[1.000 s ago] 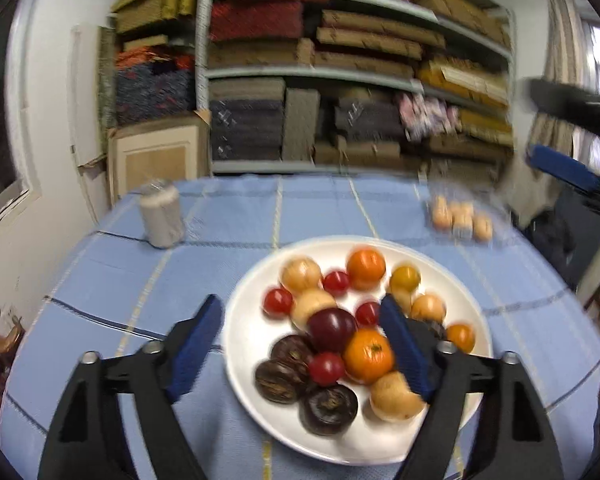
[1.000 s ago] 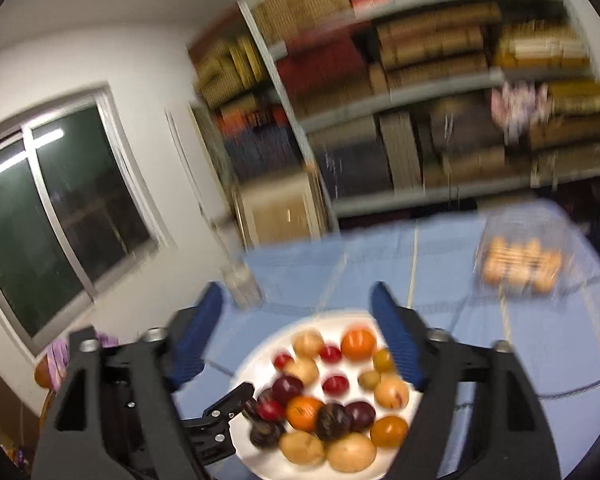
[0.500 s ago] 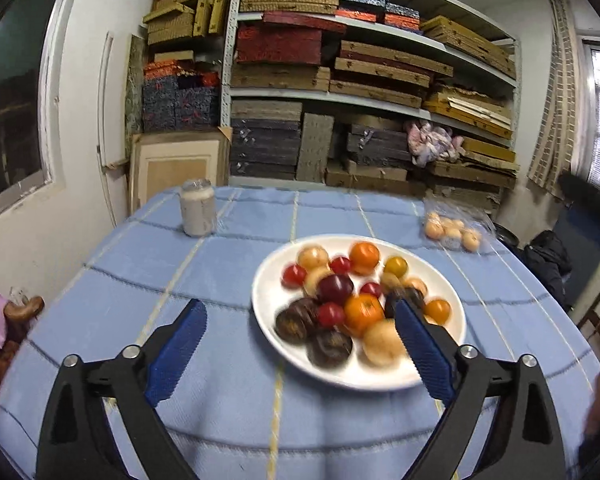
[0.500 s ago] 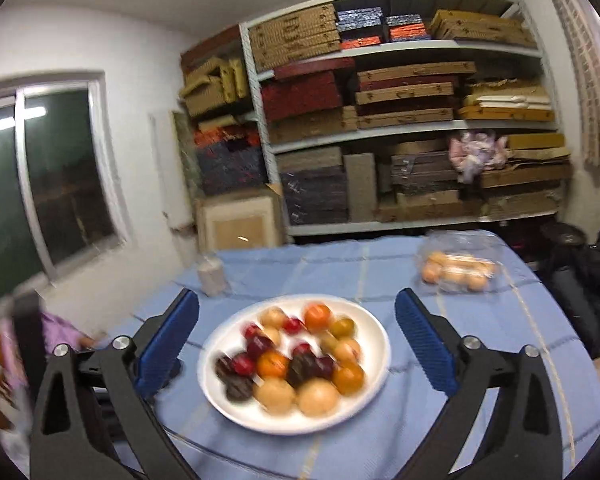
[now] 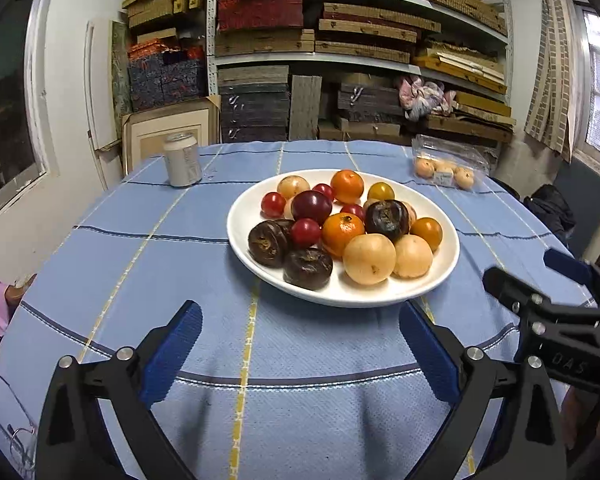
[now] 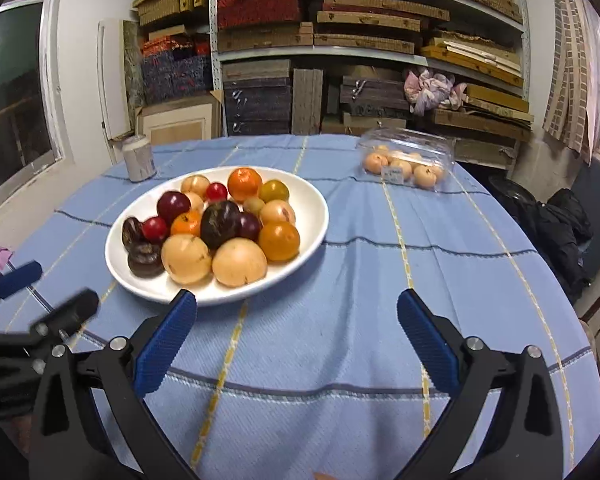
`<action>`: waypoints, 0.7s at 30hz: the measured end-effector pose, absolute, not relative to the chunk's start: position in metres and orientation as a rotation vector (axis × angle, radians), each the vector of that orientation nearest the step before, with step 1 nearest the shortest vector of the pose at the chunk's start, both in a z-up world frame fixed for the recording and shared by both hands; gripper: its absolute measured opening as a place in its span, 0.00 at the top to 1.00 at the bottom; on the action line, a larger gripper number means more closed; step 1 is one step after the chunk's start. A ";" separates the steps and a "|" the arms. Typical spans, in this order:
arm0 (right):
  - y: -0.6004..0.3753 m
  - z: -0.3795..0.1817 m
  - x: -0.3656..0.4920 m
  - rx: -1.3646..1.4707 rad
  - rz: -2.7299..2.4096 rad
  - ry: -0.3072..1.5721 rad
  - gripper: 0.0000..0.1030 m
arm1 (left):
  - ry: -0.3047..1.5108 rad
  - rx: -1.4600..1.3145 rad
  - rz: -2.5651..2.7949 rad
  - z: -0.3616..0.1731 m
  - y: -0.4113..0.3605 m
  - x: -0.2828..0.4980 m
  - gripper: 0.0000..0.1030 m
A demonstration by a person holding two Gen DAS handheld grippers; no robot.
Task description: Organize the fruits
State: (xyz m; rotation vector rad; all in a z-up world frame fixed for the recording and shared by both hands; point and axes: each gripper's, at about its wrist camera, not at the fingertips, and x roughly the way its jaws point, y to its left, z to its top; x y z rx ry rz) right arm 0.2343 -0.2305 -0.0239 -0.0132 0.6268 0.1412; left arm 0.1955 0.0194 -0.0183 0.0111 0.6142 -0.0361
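A white plate [image 5: 240,248] [image 6: 316,216] on the blue tablecloth holds several fruits: oranges [image 5: 342,232], dark purple fruits [image 5: 308,268], small red ones [image 5: 274,204] and pale round ones [image 5: 369,258] [image 6: 239,262]. My left gripper [image 5: 300,340] is open and empty, low over the cloth just in front of the plate. My right gripper [image 6: 298,336] is open and empty, in front of and right of the plate. The right gripper also shows at the right edge of the left wrist view [image 5: 548,308].
A drink can [image 5: 182,159] [image 6: 139,159] stands at the back left of the round table. A clear plastic box of pale fruits [image 5: 446,168] [image 6: 406,160] lies at the back right. Shelves of boxes stand behind. A dark chair with a bag [image 6: 560,220] is at the right.
Both grippers have pulled back from over the plate and dropped lower, toward the near edge of the table. Both stay open and empty.
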 end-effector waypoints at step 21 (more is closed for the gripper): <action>-0.246 -0.024 0.240 0.099 0.145 0.716 0.04 | 0.646 -0.057 -0.103 -0.015 0.025 0.195 0.03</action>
